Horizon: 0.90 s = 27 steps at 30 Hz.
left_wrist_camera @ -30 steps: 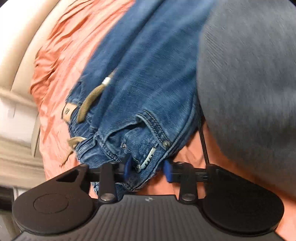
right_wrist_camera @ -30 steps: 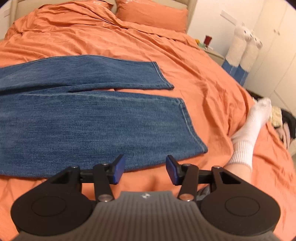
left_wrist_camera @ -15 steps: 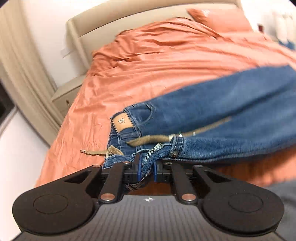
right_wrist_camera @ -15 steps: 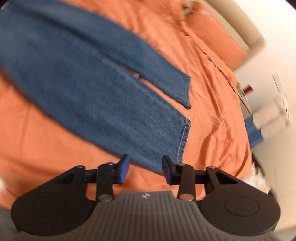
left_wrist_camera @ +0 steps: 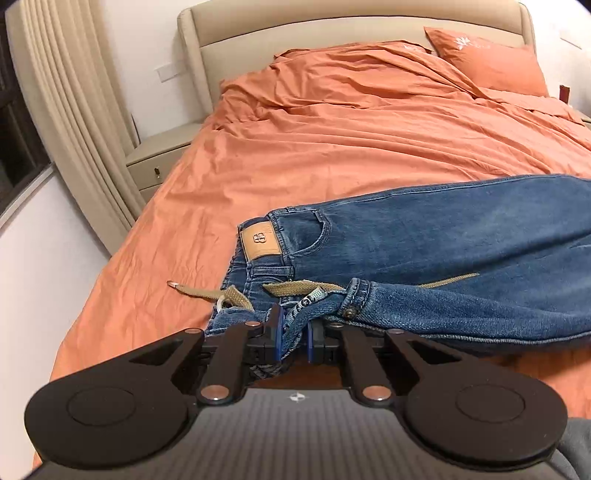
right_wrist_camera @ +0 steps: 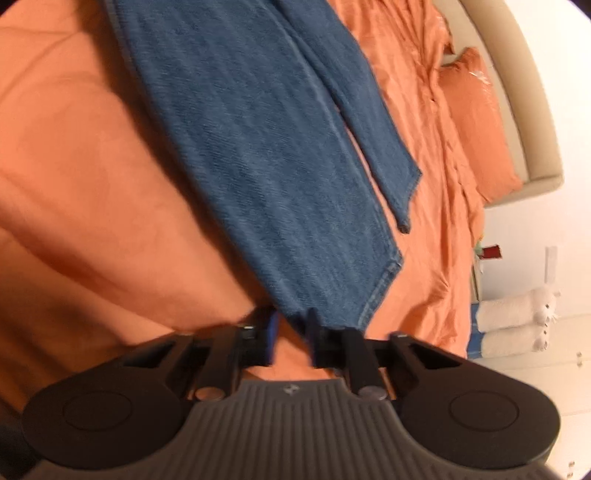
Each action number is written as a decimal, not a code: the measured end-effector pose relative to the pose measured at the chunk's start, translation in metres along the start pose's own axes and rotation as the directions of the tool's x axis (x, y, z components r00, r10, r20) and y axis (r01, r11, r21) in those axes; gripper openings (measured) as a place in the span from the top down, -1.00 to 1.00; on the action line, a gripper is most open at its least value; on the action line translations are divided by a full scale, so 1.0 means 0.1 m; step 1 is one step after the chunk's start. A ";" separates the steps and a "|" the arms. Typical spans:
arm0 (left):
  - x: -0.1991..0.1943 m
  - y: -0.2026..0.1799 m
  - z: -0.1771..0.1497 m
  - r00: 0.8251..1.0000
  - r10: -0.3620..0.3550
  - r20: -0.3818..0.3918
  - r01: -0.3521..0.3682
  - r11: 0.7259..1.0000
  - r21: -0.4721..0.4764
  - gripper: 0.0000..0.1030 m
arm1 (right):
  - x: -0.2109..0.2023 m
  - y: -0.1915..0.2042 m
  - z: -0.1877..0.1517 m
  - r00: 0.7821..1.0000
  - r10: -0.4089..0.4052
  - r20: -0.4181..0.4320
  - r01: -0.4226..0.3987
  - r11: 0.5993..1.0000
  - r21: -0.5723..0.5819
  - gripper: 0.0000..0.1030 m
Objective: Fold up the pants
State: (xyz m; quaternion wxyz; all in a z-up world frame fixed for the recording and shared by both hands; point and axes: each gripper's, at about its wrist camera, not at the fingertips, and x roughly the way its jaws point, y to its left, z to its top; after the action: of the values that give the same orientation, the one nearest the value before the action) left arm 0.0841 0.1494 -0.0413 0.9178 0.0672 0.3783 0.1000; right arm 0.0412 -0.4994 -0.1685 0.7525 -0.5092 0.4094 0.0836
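Note:
Blue jeans [left_wrist_camera: 443,236] lie across the orange bed [left_wrist_camera: 332,147], with a tan leather patch [left_wrist_camera: 259,240] on the waistband and a tan belt [left_wrist_camera: 295,288] threaded through it. My left gripper [left_wrist_camera: 294,332] is shut on a bunched fold of the waistband near the button, holding it slightly off the sheet. In the right wrist view both legs stretch away. The near leg [right_wrist_camera: 266,166] ends at a hem corner that sits between the tips of my right gripper [right_wrist_camera: 291,332], whose jaws are closing on it. The far leg [right_wrist_camera: 369,122] lies flat beside it.
A beige headboard [left_wrist_camera: 332,22] and an orange pillow [left_wrist_camera: 487,59] stand at the bed's far end. To the left are a nightstand [left_wrist_camera: 159,155] and a curtain [left_wrist_camera: 74,110]. White plush items [right_wrist_camera: 517,314] lie beyond the bed's right side. Grey cloth [left_wrist_camera: 576,443] shows at the lower right.
The left gripper shut on the waistband, rolled upright and lifted it. The right gripper rolled, sank to the near leg's hem and narrowed its jaws around the corner.

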 end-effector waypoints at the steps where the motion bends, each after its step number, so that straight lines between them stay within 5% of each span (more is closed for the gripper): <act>1: -0.01 0.00 0.00 1.000 0.001 0.002 -0.001 1.000 -0.006 0.75 | 0.00 -0.02 -0.01 1.000 -0.007 0.003 0.007 1.000 0.009 1.00; 9: -0.13 0.06 -0.04 0.999 0.011 0.052 -0.008 0.998 -0.055 0.76 | -0.28 -0.38 0.11 0.988 -0.147 0.045 0.136 0.972 0.190 1.00; 15: -0.36 0.21 0.30 0.992 0.022 0.126 -0.009 0.995 -0.101 0.78 | -0.68 -1.10 0.40 0.966 -0.247 0.075 0.197 0.892 0.407 1.00; 21: 0.06 0.19 0.77 0.993 0.062 0.096 -0.052 0.993 -0.108 0.78 | -0.28 -1.64 0.92 0.973 -0.231 -0.008 0.199 0.817 0.542 1.00; 27: 0.64 0.13 1.18 0.995 0.089 0.043 -0.087 0.995 -0.055 0.77 | 0.31 -1.95 1.53 0.977 -0.203 -0.062 0.202 0.799 0.566 1.00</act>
State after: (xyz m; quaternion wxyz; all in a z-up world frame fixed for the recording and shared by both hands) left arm 0.2106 0.1712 0.0009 0.9222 0.0615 0.3515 0.1490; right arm 0.2484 -0.4721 -0.0314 0.8749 -0.3020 0.3581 -0.1228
